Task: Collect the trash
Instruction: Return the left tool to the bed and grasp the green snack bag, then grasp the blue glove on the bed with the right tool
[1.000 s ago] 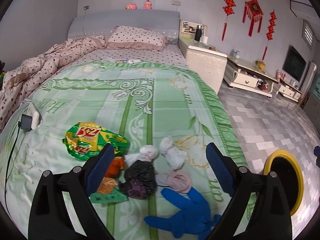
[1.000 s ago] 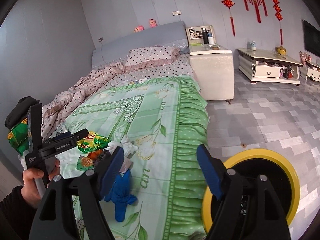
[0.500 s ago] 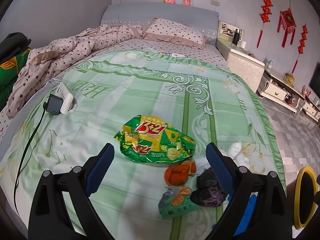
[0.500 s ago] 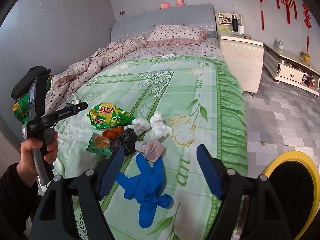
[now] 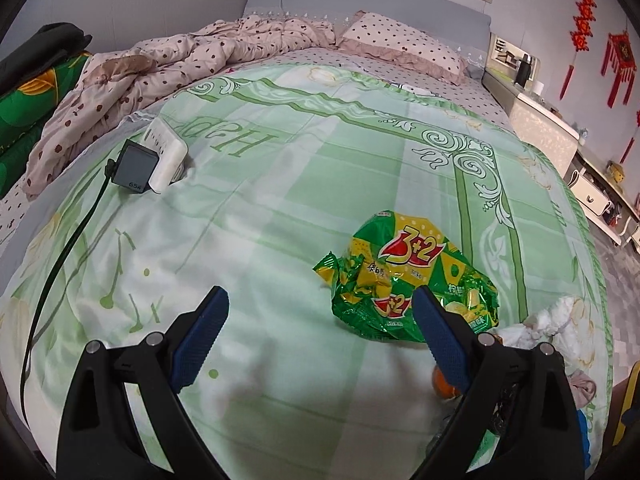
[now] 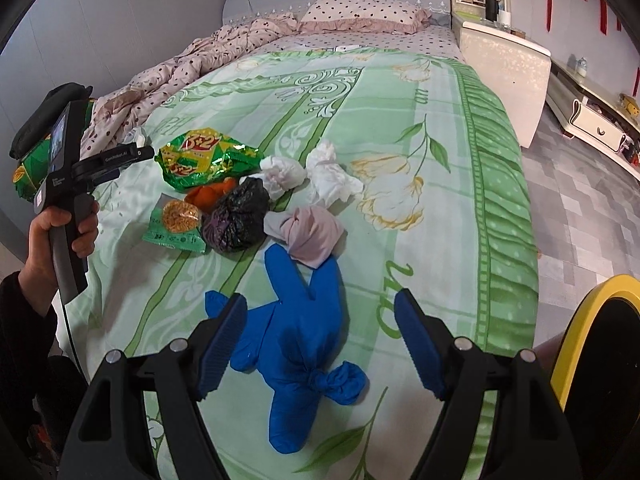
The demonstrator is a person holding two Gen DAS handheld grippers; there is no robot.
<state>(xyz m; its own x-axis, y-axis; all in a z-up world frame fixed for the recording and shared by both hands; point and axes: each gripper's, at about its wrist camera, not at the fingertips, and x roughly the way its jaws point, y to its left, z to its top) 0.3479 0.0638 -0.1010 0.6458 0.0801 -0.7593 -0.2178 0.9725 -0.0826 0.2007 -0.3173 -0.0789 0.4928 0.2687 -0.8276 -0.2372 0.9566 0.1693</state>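
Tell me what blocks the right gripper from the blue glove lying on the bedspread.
Nothing visible. The right gripper is open with the blue glove lying between its fingers in the right wrist view; only bare bedspread surrounds it.

The bedspread [image 6: 400, 128] is pale green with darker green bands, white scrollwork and yellow-white flowers. On it, the snack bag [image 6: 208, 158] is glossy green and yellow with a red "3+2" mark. Just beside the bag lie an orange peel [image 6: 208, 196] and a black bag [image 6: 236, 216]. Near these are white tissues [image 6: 328, 176], a dusty pink bundle [image 6: 312, 232] and a bright blue glove [image 6: 296, 344]. Beyond the bedspread, the quilt [image 5: 168, 56] is pink with brown dots. The bin [image 6: 580, 320] beside the bed has a yellow rim.
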